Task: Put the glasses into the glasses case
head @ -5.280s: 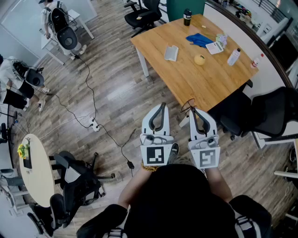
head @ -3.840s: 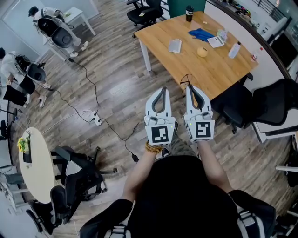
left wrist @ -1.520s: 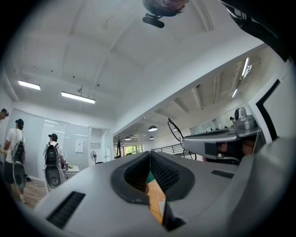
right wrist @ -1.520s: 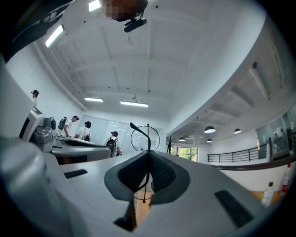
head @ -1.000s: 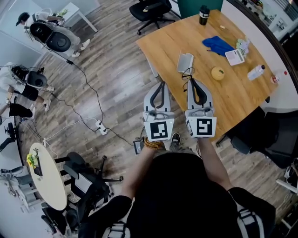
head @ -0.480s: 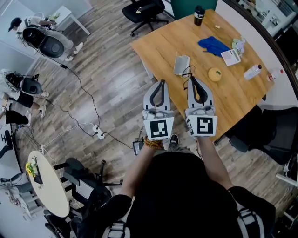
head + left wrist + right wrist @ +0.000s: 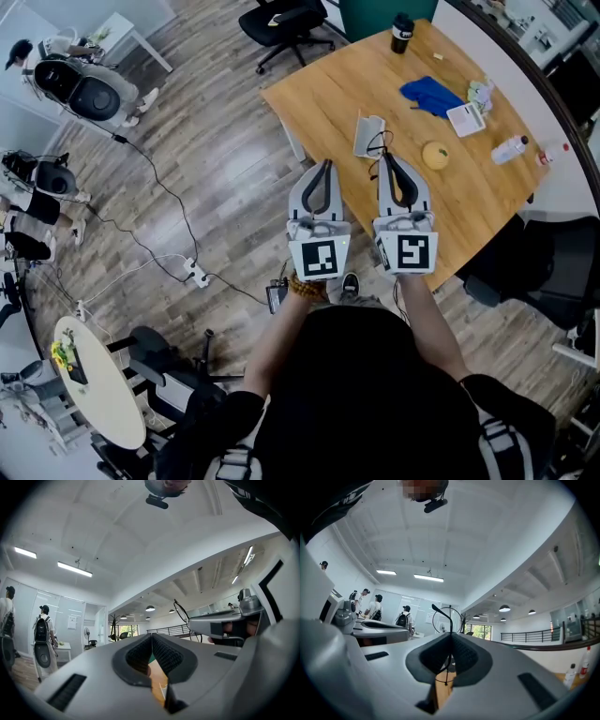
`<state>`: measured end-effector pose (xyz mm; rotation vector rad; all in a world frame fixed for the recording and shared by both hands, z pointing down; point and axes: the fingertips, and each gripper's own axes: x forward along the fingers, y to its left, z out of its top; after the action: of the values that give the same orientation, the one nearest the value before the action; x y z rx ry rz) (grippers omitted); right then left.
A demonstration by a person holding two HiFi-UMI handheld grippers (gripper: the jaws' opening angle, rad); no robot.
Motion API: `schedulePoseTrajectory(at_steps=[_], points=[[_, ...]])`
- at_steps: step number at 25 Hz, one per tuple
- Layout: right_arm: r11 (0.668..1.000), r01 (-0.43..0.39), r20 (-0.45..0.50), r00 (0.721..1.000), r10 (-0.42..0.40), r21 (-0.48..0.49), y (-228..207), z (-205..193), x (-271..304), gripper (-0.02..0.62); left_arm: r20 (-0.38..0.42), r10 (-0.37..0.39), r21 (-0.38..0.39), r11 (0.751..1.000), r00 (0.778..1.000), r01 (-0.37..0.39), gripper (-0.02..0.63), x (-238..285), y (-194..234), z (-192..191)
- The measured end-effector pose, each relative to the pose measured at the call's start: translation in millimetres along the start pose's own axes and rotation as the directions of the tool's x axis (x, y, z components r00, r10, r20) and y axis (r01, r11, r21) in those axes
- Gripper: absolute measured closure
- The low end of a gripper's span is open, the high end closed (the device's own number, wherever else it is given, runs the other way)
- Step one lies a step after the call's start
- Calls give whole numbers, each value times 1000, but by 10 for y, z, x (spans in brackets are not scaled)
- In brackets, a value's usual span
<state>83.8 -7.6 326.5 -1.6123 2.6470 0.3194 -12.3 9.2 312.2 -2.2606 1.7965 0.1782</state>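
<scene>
A: How are the glasses (image 7: 450, 620) looking?

B: They are showing as a thin, dark wire frame with a round lens. In the right gripper view the ring is standing up above the jaw tips and a thin dark stem is running down between the pads.

A: So the right gripper (image 7: 387, 157) is gripping them?

B: Yes, its jaws are pressing together on that thin frame, holding the glasses in the air over the near part of the wooden surface (image 7: 328, 84).

A: And the left gripper (image 7: 325, 164)?

B: Its jaws are meeting at the tips with nothing between them. It is hanging just beside the right one, off the surface's near corner.

A: Where is the glasses case (image 7: 368, 136) lying?

B: It is lying flat on the surface, pale grey, just beyond the right gripper's tips. I cannot tell whether it is holding anything.

A: Any other containers?

B: A black cup (image 7: 402, 31) is standing at the far edge and a clear bottle (image 7: 514, 148) is lying at the right; their contents are not showing.
</scene>
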Motion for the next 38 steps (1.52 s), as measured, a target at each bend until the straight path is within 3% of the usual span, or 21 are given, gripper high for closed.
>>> schedulePoseTrajectory(at_steps=[25, 38], points=[[996, 90, -45, 995, -92, -28, 556, -101, 1023, 581, -1, -83, -35, 996, 997, 83, 586, 473, 1159, -360], [989, 148, -85, 985, -149, -16, 325, -296, 1191, 581, -41, -115, -56, 992, 993, 112, 586, 719, 1218, -618]])
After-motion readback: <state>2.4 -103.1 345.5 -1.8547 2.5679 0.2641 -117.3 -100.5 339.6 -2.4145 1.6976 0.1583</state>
